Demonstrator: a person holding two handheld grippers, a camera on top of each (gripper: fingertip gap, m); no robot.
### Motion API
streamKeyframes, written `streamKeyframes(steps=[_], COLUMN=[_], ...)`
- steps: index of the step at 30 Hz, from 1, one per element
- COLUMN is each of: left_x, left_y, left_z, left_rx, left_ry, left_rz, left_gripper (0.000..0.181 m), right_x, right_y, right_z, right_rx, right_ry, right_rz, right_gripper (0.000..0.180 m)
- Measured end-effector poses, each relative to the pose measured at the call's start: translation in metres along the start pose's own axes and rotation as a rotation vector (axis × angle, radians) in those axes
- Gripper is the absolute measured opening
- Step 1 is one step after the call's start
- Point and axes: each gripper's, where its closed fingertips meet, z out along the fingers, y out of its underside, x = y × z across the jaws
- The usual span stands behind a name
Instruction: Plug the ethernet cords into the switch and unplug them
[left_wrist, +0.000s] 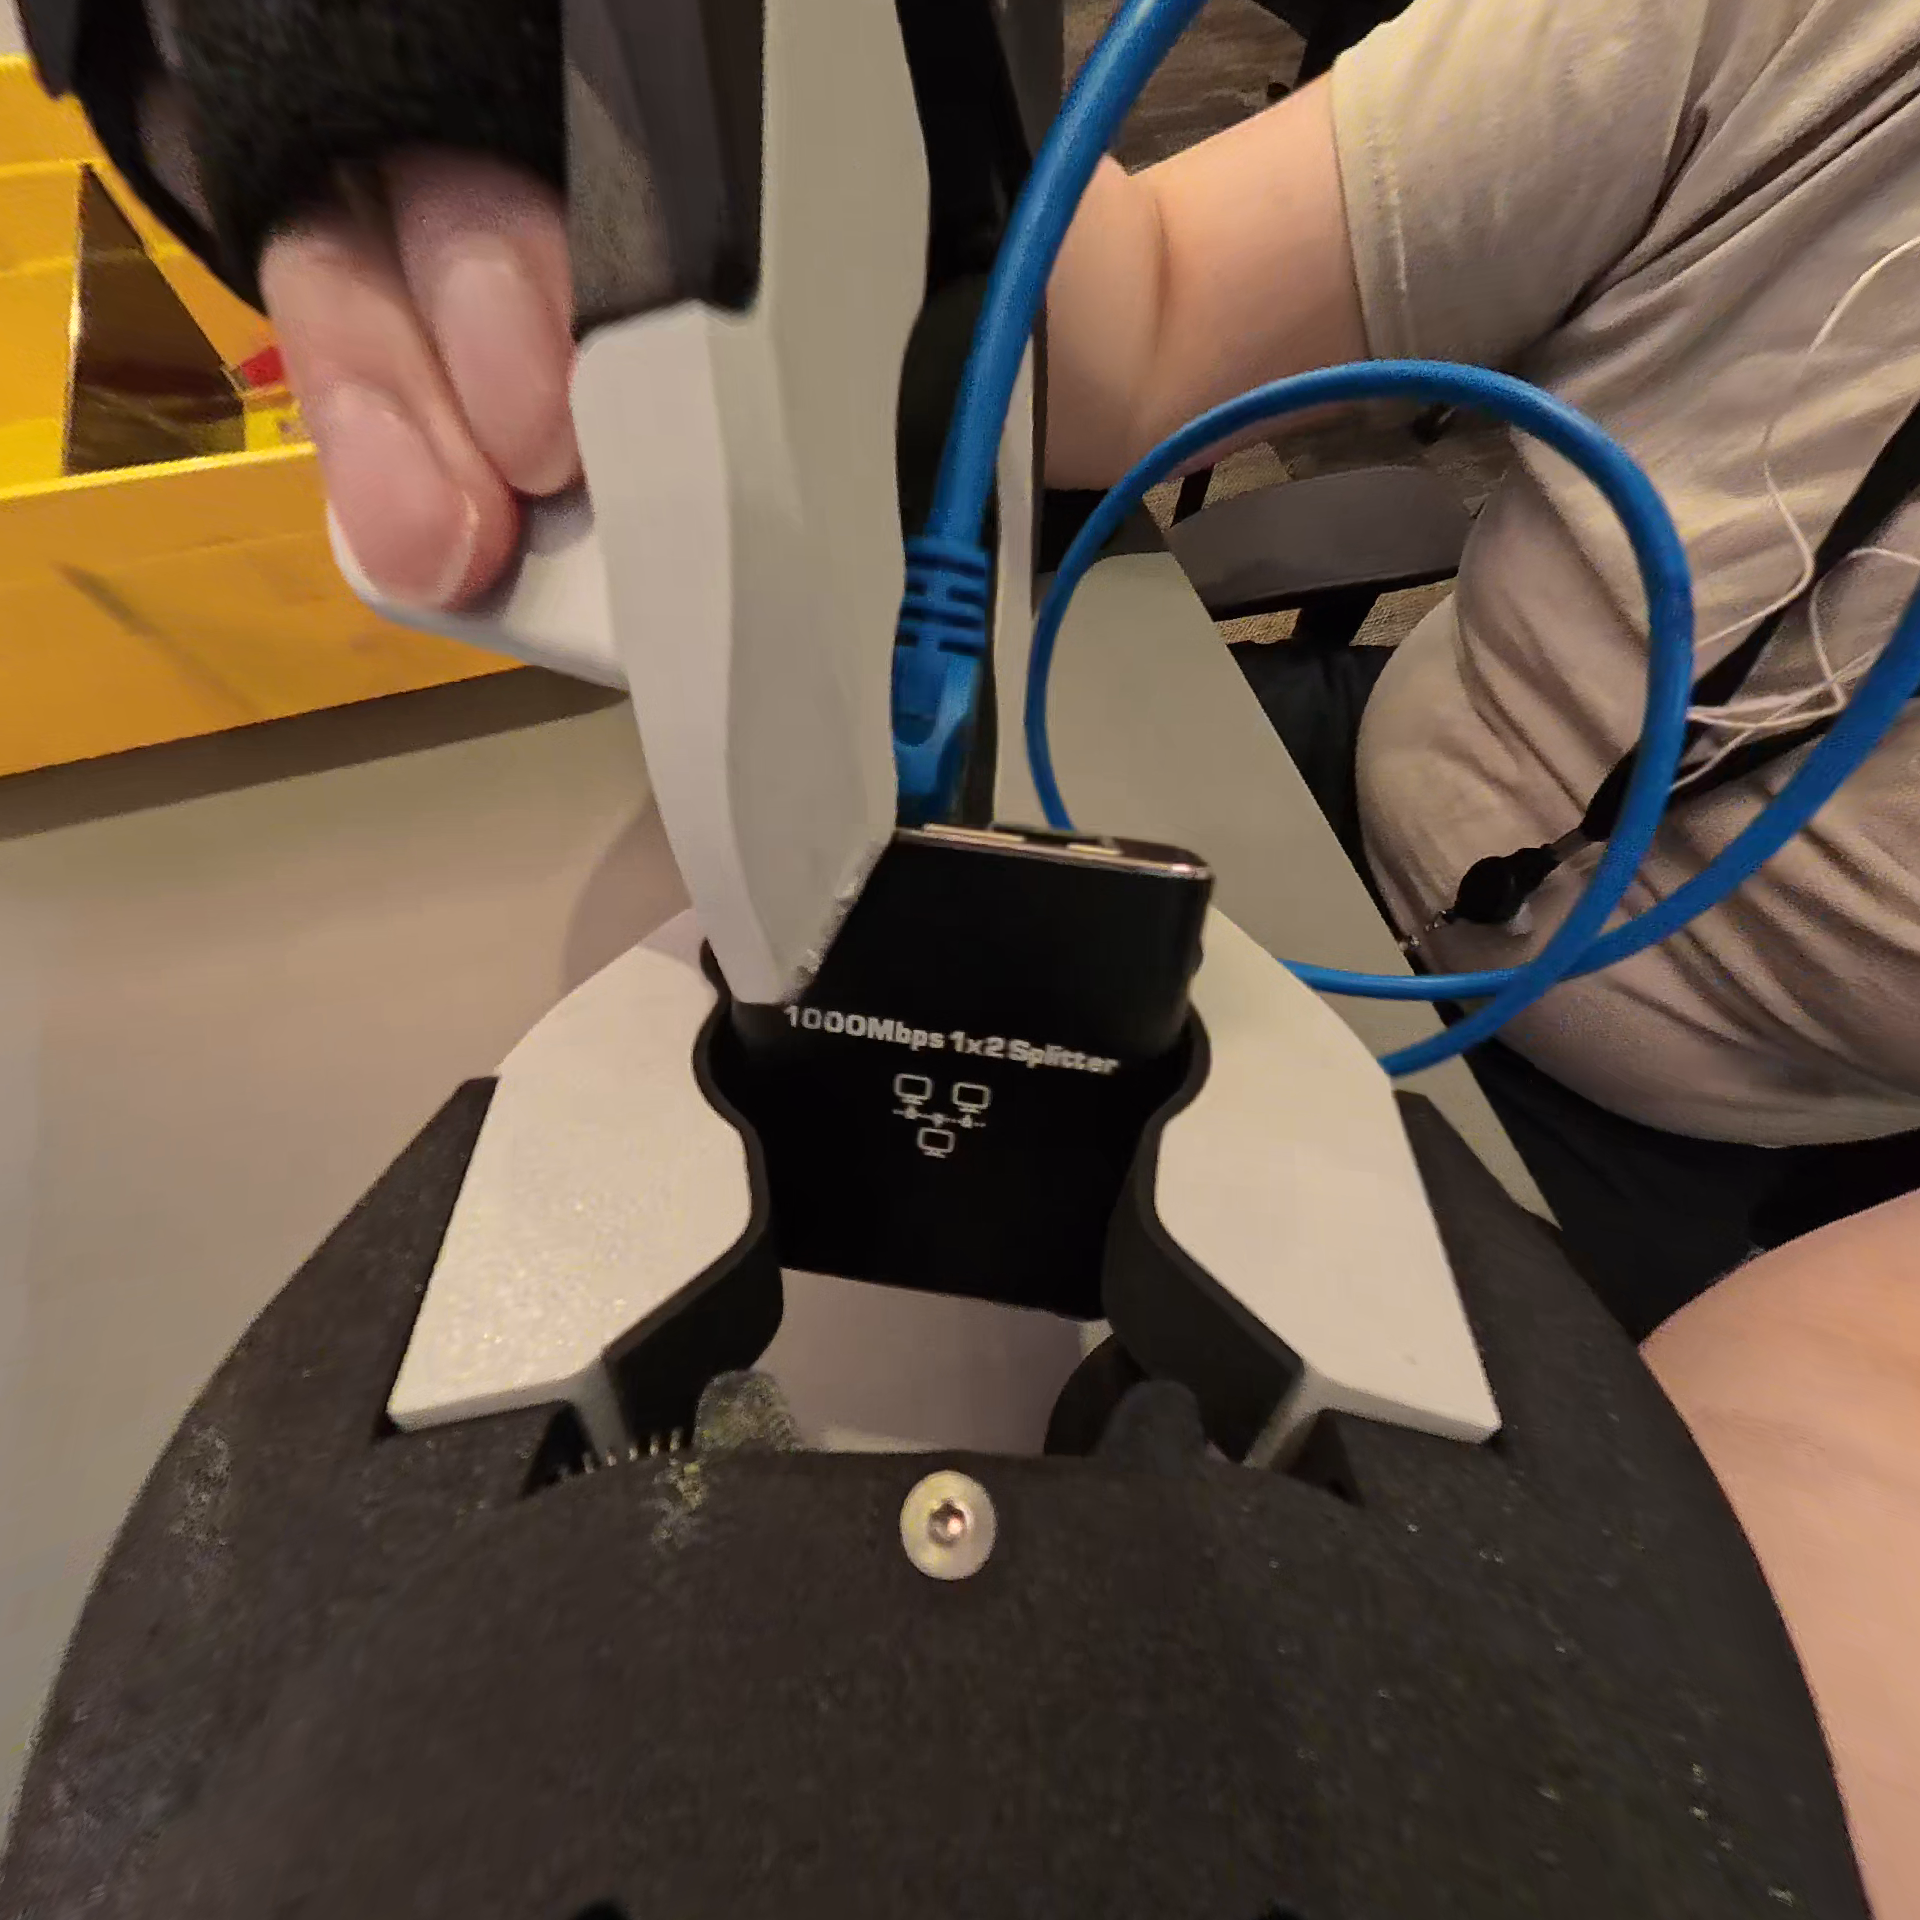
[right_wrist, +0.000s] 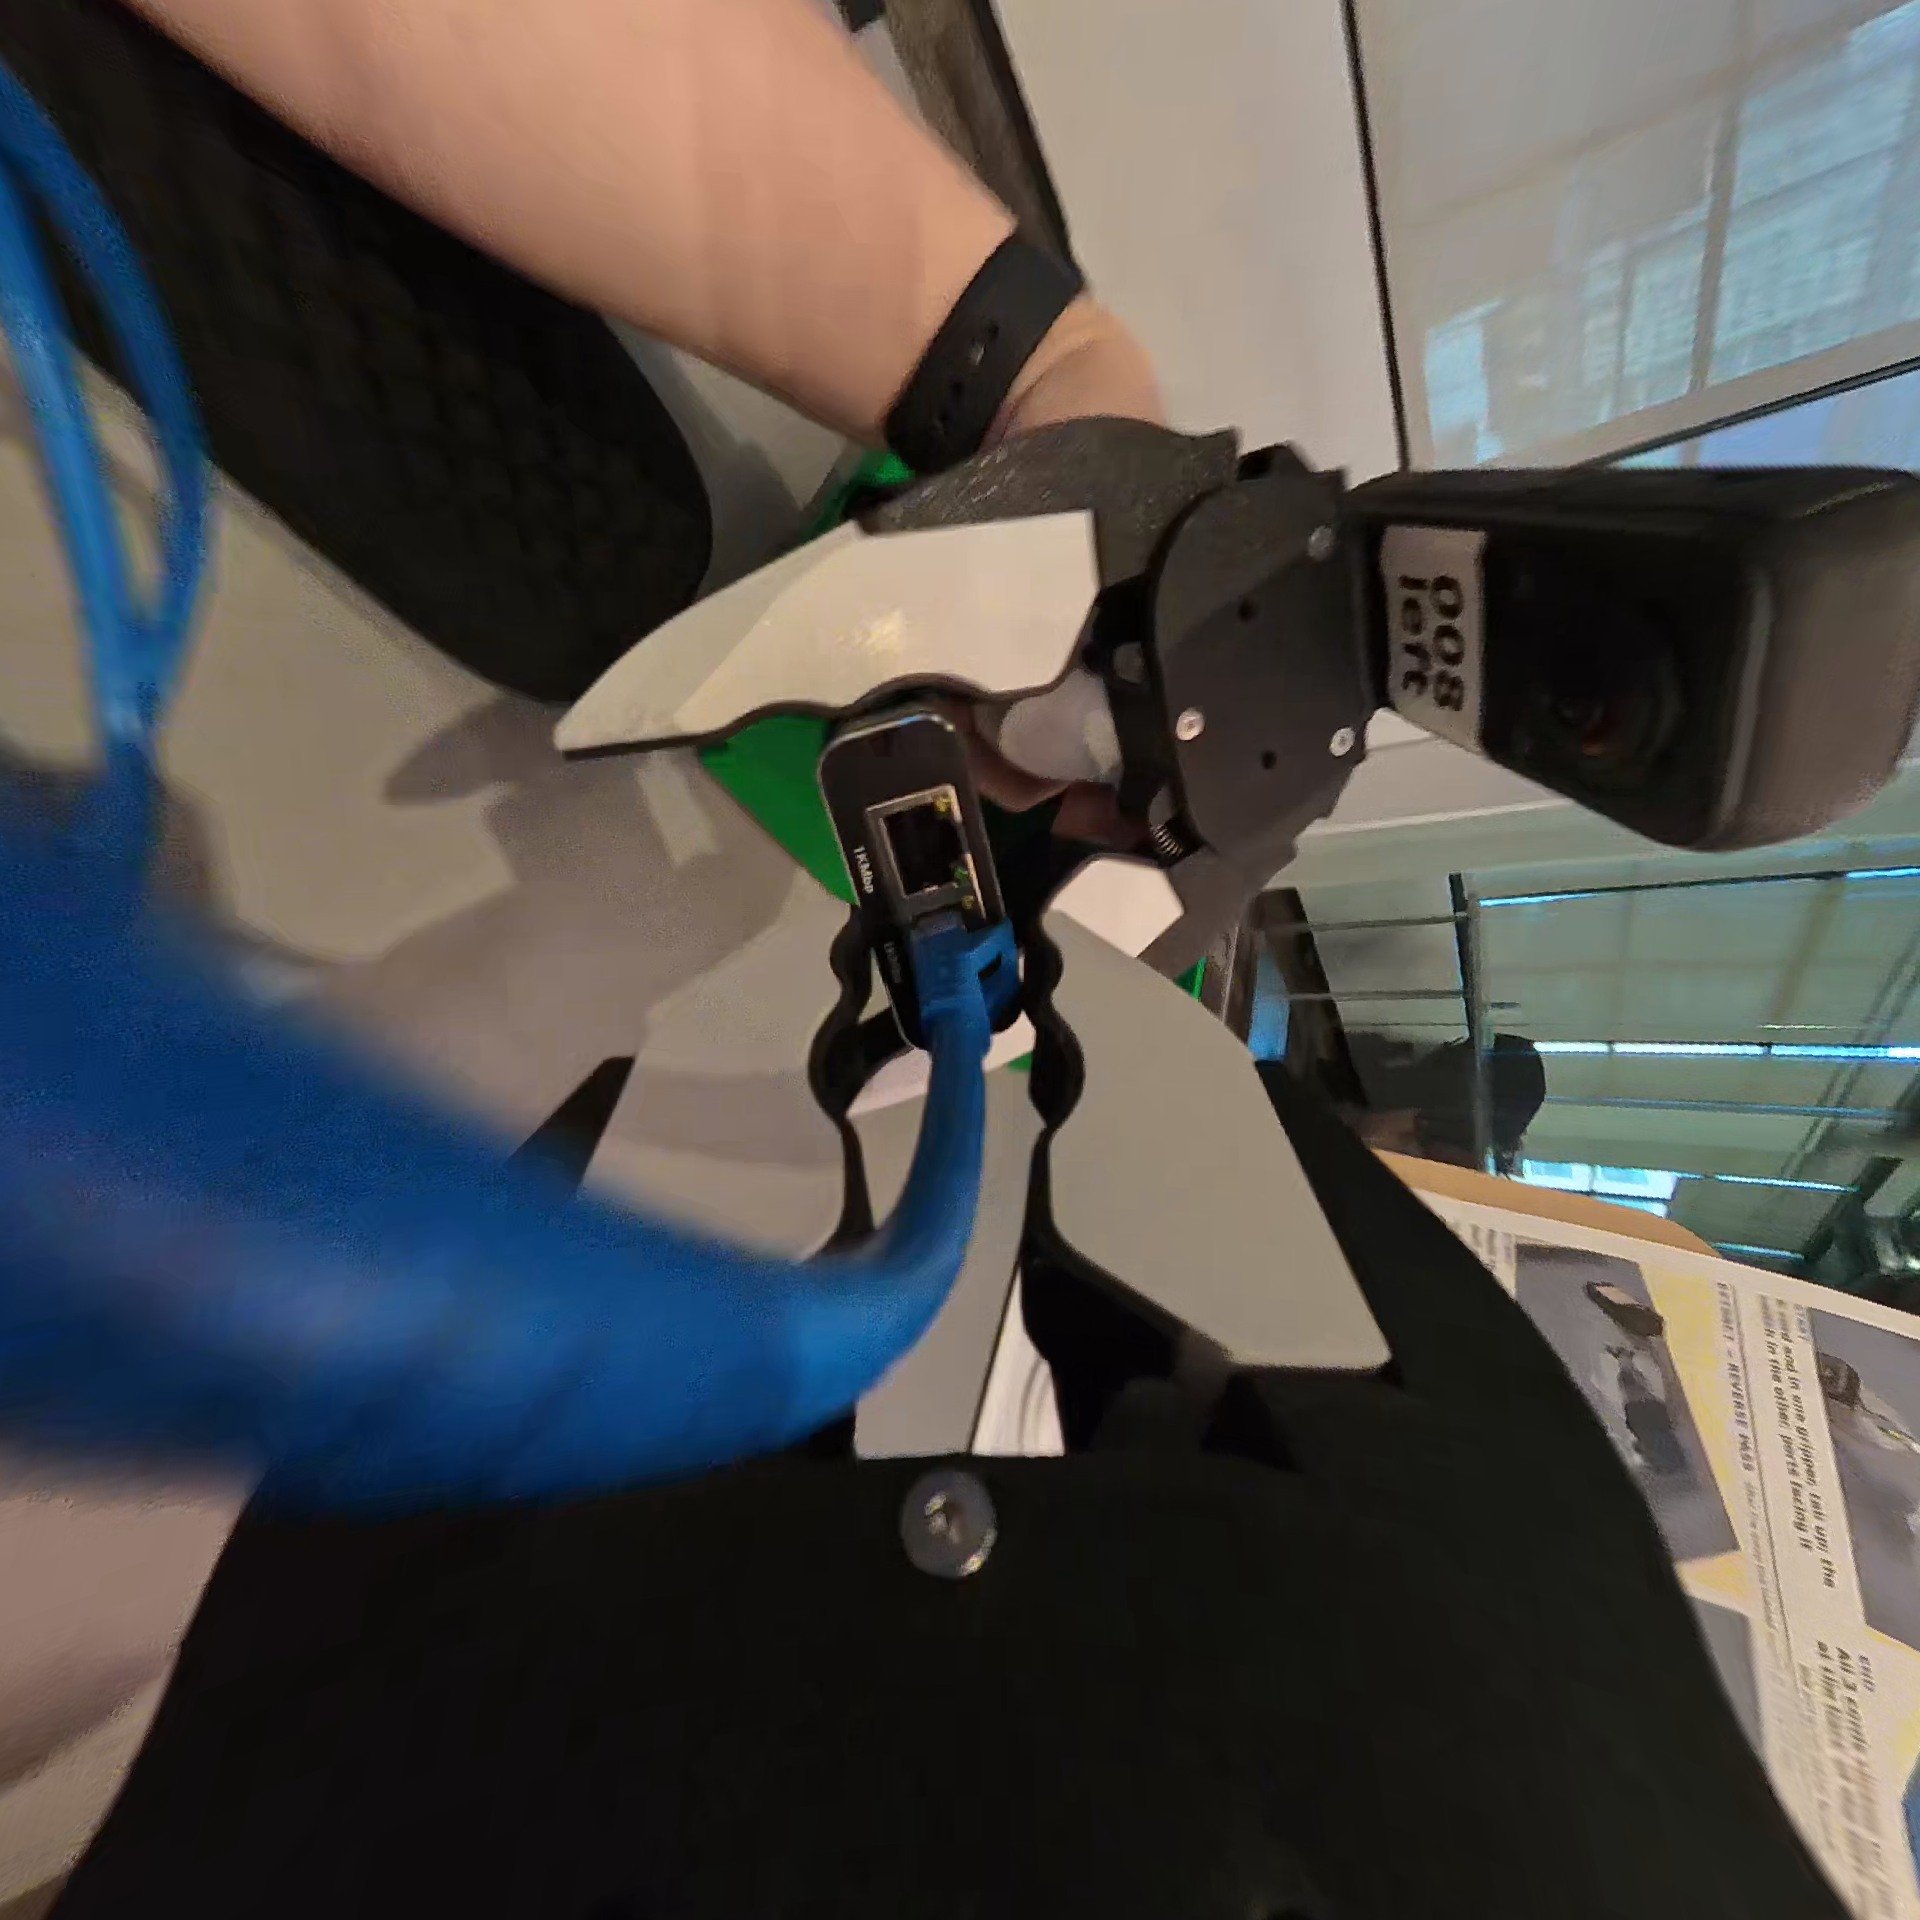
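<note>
My left gripper (left_wrist: 956, 1039) is shut on the black switch (left_wrist: 987, 956) and holds it above the table with its ports facing away. My right gripper (right_wrist: 951, 966) is shut on the blue ethernet plug (right_wrist: 961, 966), whose tip sits in one port of the switch (right_wrist: 883, 769). I cannot tell if it is fully seated. The neighbouring port (right_wrist: 920, 836) is empty. In the left wrist view the plug (left_wrist: 935, 644) comes down between the right gripper's white fingers (left_wrist: 748, 675). The blue cord (left_wrist: 1558, 416) loops to the right.
A yellow box (left_wrist: 156, 571) stands at the left on the pale table (left_wrist: 260, 987). The person's torso in a grey shirt (left_wrist: 1610, 520) is close on the right. A printed sheet (right_wrist: 1714, 1455) and a black mesh chair back (right_wrist: 416, 416) show in the right wrist view. One gripper's finger ends stand about 5 cm off the other's.
</note>
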Motion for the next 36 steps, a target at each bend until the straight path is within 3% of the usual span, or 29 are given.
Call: streamKeyframes(steps=[1, 5, 9, 13, 16, 23, 31, 36], left_x=[-0.004, -0.029, -0.08, -0.123, -0.138, -0.151, -0.152, -0.144], left_y=[-0.002, -0.028, -0.037, -0.027, -0.017, -0.011, -0.013, -0.032], left_z=[-0.002, -0.023, -0.064, -0.108, -0.122, -0.116, -0.102, -0.077], left_rx=[0.016, 0.155, 0.176, 0.06, -0.083, -0.17, -0.117, -0.015], left_ry=[-0.025, -0.215, -0.672, -1.186, -1.423, -1.577, -1.506, -1.392], left_rz=[-0.01, -0.036, -0.029, -0.002, 0.05, 0.054, 0.042, 0.184], left_gripper=[0.078, 0.082, 0.088, 0.089, 0.085, 0.077, 0.079, 0.073], right_x=[0.0, 0.016, 0.04, 0.06, 0.065, 0.066, 0.062, 0.056], right_y=[0.005, 0.021, 0.053, 0.097, 0.122, 0.132, 0.131, 0.119], right_z=[0.001, -0.009, -0.039, -0.07, -0.087, -0.099, -0.088, -0.071], right_rx=[-0.033, -0.137, -0.257, -0.351, -0.393, -0.403, -0.404, -0.359], right_ry=[0.006, 0.108, 0.233, 0.378, 0.439, 0.474, 0.434, 0.382], right_rz=[-0.02, -0.071, -0.04, 0.014, 0.06, 0.093, 0.086, 0.107], right_gripper=[0.027, 0.025, 0.025, 0.025, 0.026, 0.026, 0.026, 0.026])
